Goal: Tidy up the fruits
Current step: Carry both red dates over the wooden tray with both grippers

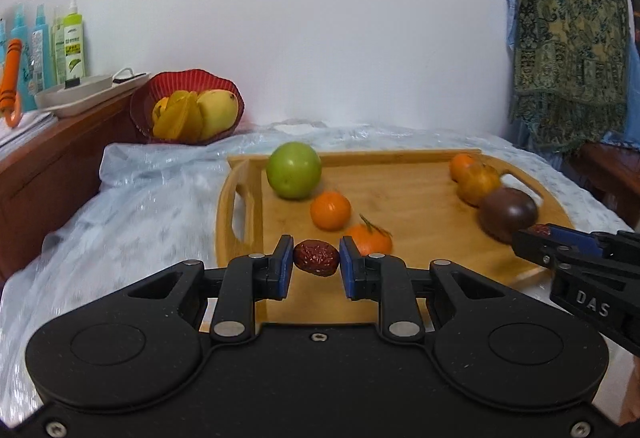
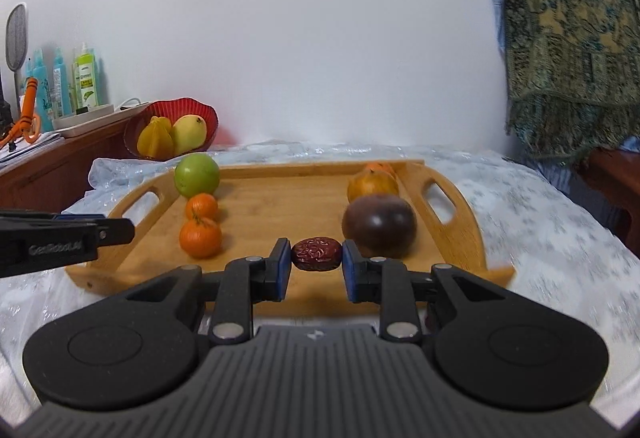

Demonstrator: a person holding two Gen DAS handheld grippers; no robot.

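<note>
- Left gripper (image 1: 316,260) is clenched on a date (image 1: 316,258) — wrinkled, dark red, pinched end to end between the blue pads (image 1: 285,262). It sits at the very tips, long axis across the gap, clear of the tray.
- Right gripper (image 2: 316,260) is clamped the same way on a second date (image 2: 316,253): lengthwise between the pads, out at the fingertips.
- The tip grip is likely because the dates are small and low; only the pad ends could get under them.
- Tray (image 1: 400,174) lies on a plastic-covered table (image 1: 140,198) and looks sorted by side.
  - Left side: green apple (image 1: 294,169), then two tangerines (image 1: 330,210) in a line toward the camera.
  - Right side: an orange fruit at the back, a persimmon-like fruit (image 1: 478,182), then a dark purple fruit (image 1: 508,214) in front.
- Judgement: each row runs large to small toward the near edge, so one date probably ends each row — hence one per hand.
- The left date hangs over the near tray edge, just left of the front tangerine. In the right wrist view, the right date hangs just left of the purple fruit.
- Red basket (image 1: 188,106) with a mango and starfruit stands behind the tray, off to the left by a wooden cabinet; untouched.
- Bottles and a white dish sit on that cabinet. A patterned cloth (image 1: 568,38) hangs at right. None of these matter here.
</note>
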